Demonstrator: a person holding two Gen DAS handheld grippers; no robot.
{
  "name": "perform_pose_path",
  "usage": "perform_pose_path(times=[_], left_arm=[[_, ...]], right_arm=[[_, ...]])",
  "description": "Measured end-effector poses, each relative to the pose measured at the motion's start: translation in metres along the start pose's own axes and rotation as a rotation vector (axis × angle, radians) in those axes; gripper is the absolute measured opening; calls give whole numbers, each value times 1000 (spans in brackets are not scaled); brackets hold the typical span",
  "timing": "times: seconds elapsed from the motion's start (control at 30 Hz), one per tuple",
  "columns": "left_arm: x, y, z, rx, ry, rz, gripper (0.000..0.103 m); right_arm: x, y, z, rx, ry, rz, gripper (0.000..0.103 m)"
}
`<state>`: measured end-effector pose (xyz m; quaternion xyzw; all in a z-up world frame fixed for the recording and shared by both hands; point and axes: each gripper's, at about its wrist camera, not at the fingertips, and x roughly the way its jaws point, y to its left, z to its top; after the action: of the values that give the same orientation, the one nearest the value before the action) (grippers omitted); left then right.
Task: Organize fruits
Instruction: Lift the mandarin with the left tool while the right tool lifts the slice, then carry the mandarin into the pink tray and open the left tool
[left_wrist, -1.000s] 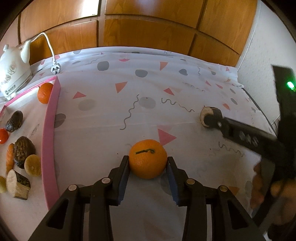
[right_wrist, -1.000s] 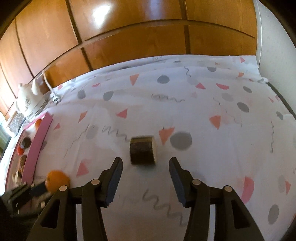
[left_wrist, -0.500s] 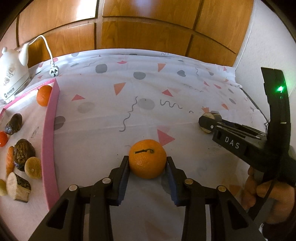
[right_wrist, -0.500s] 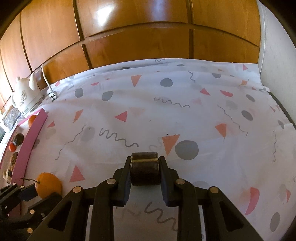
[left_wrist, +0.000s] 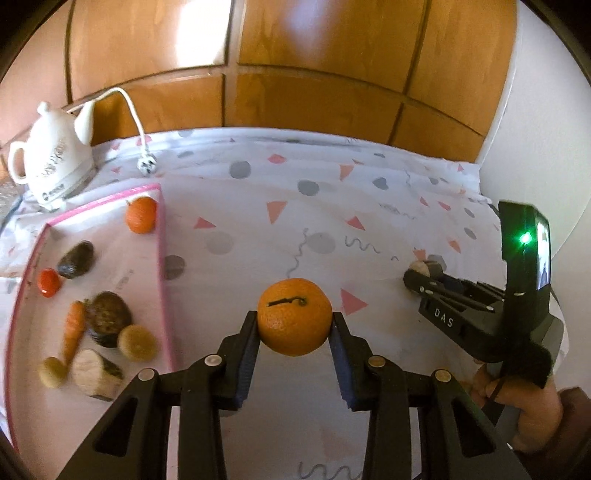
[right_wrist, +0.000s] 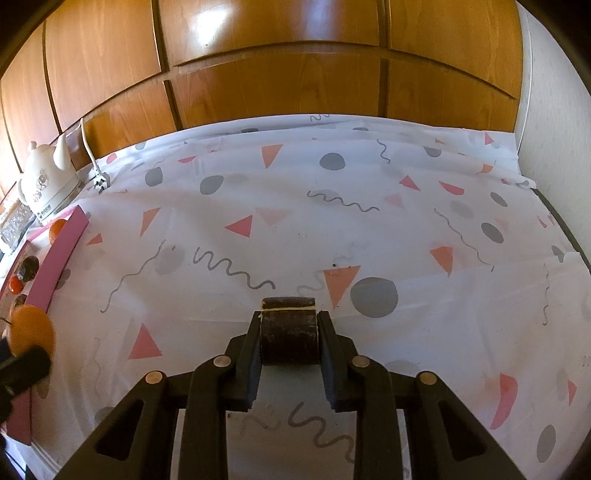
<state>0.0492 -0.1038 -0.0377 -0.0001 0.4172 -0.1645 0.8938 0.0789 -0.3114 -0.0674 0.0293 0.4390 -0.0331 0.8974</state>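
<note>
Between the blue-padded fingers of the left gripper (left_wrist: 294, 330), a round, dimpled orange (left_wrist: 294, 322) with a dry stem is clamped at mid-girth, probably so it cannot roll free. At ten o'clock from it lies the pink-rimmed tray (left_wrist: 162, 266), where other produce is gathered, judged to be its destination. The right gripper (right_wrist: 289, 334) is closed on a dark, rough-skinned cylindrical fruit piece (right_wrist: 289, 332), gripped across its flat ends above the patterned tablecloth (right_wrist: 369, 229).
</note>
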Motion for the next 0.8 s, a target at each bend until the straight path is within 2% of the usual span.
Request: perform_pose_path(times=[0.2,0.4,0.5,0.63,0.8], left_arm=[[-35,36,5,-45,-87,70,37],[-73,122,2,-240,-135,204,37],[-89,152,-6,-294,-151,244,37],[-103,179,-17,-338,-169,249,37],[-102,184,-26,-353,-164,233,37]], right_arm=[[0,4,-1,-18,2,-20,27],[2,20,-2,-142,20,-94,27],[3,30,0,-226,40,-142,27],[6,45,3,-293,70,-226,27],[8,55,1,-304,60,-308,27]])
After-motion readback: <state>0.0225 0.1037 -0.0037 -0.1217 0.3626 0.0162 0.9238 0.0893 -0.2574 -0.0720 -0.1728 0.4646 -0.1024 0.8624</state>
